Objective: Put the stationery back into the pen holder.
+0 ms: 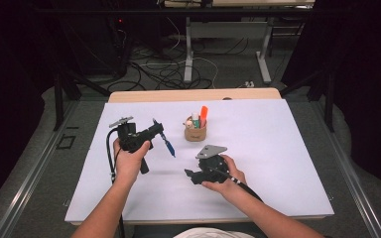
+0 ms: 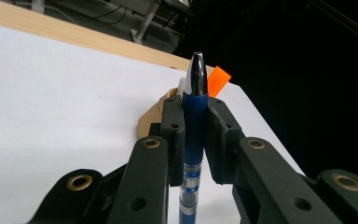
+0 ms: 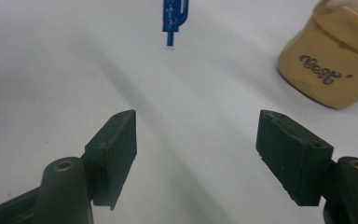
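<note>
High view: a person's two forearms enter from the bottom edge, each hand carrying a black two-jaw gripper above a white sheet (image 1: 278, 163) that covers a wooden table (image 1: 193, 94). The left gripper (image 1: 158, 130) is lifted off the sheet with its jaws clamped on a blue pen (image 1: 166, 143), which slants down and to the right, its lower end hanging above the sheet. The right gripper (image 1: 190, 174) sits low over the sheet, near the person, its jaws pointing left. A small tan cup (image 1: 195, 133) stands near the middle of the sheet, just right of the pen, holding an orange marker (image 1: 204, 113) and other pale items too small to identify. Left gripper view: the pen (image 2: 194, 121) is upright between the two pads, which press on its dark blue grip section; its silver tip points up, and a clear lower barrel with a blue label, print unreadable, runs down between the jaws. Behind the pads, part of the cup (image 2: 151, 119) and the orange marker (image 2: 218, 80) show. Right gripper view: the jaws stand wide apart with nothing between them, bare white sheet (image 3: 51, 70) beneath; the pen's lower end (image 3: 173, 18) hangs at the top edge and the cup (image 3: 333, 60) stands at upper right. Here the cup's side bears dark cursive writing, not clearly legible. Room: beyond the table a grey floor with tangled cables (image 1: 163, 69), grey desk legs (image 1: 188, 49) and dark surroundings.
</note>
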